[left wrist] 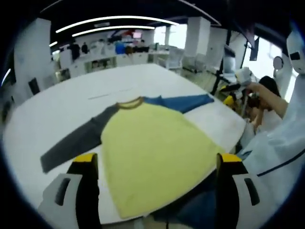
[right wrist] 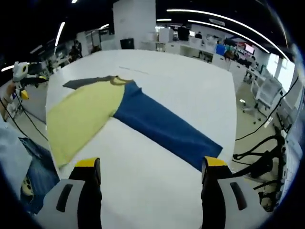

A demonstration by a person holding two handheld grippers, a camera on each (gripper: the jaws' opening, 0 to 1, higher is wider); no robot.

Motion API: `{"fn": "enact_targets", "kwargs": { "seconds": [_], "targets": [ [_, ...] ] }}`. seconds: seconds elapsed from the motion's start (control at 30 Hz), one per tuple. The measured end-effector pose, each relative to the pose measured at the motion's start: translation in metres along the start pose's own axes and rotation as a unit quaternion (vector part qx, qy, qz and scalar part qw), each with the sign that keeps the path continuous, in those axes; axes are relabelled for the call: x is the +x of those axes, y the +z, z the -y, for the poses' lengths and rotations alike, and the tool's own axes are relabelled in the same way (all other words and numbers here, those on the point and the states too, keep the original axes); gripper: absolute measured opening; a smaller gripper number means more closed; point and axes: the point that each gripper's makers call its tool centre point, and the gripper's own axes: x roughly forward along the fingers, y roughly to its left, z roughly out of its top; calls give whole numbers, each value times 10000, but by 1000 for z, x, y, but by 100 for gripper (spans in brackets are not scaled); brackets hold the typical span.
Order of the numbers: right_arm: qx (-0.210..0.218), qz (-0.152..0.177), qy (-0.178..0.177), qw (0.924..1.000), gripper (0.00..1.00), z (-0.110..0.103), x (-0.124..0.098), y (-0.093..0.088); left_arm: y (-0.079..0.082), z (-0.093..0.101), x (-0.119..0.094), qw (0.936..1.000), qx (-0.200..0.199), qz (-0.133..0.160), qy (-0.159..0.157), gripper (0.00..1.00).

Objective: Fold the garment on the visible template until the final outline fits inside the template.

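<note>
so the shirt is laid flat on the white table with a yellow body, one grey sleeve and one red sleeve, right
Not quite: the second sleeve is blue, not red, as the right gripper view shows. The shirt does lie flat on the white table, with a yellow body and one grey sleeve.

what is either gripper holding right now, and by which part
Nothing is held: left gripper and right gripper are both open above the shirt.

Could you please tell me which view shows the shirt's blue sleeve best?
The right gripper view: the blue sleeve lies there full length across the white table, cuff included. In the left gripper view it is far off, foreshortened beyond the yellow body.
</note>
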Motion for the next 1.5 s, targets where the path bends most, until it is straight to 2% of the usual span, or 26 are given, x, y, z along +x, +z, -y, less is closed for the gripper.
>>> {"fn": "enact_targets", "kwargs": {
  "seconds": [0.07, 0.17, 0.33, 0.47, 0.63, 0.83, 0.93, 1.03, 1.17, 1.33, 1.5],
  "targets": [
    [105, 21, -203, 9997, 82, 11, 2, 0, -1, -1, 0, 10000, -9, 3, 25, 99],
    [475, 28, -206, 9987, 72, 18, 5, -2, -1, -1, -1, 10000, -17, -9, 15, 99],
    [570, -56, -488, 9972, 65, 40, 13, -7, -1, -2, -2, 10000, -37, 6, 19, 99],
    [842, -73, -820, 9930, 51, 59, 15, -10, 0, -5, -4, 10000, -54, 3, 49, 99],
    [963, -184, -952, 9906, 40, 69, 21, -16, 1, -8, -3, 9999, -119, 19, 113, 99],
    [1075, -295, -1073, 9880, 33, 83, 30, -23, 3, -8, 3, 9998, -164, -11, 117, 98],
    [1157, -325, -1154, 9860, 33, 99, 39, -29, 4, -8, 5, 9997, -164, -4, 153, 97],
    [1278, -390, -1306, 9824, 28, 114, 42, -36, 4, -7, 7, 9997, -191, -32, 145, 97],
    [1404, -463, -1288, 9806, 25, 127, 51, -40, 3, -7, 8, 9995, -251, -59, 177, 96],
    [1524, -586, -1272, 9784, 25, 129, 60, -50, 3, -10, 8, 9993, -288, -78, 230, 95],
    [1780, -483, -1310, 9741, 23, 132, 66, -53, 2, -12, 8, 9991, -322, -113, 254, 94]
  ]
}}
